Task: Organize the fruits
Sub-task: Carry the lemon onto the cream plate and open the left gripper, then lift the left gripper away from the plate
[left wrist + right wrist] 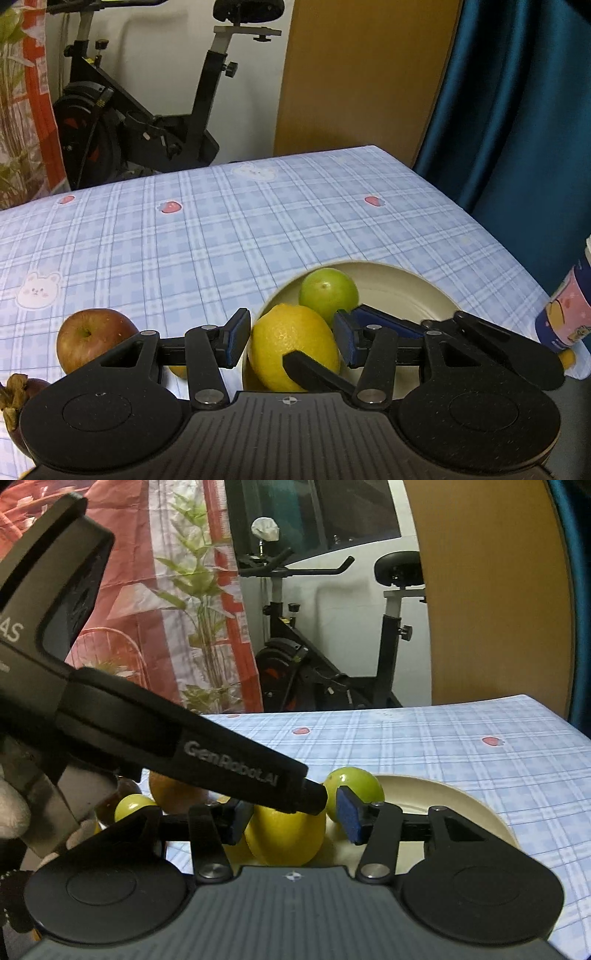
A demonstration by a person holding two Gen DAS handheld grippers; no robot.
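I had the left tool [291, 338] pinching the lemon [291, 347] over the plate [406, 291] to set it beside the lime [328, 295]; right tool [293, 816] spread around it, apple [94, 338] waiting on the bench [221, 229].
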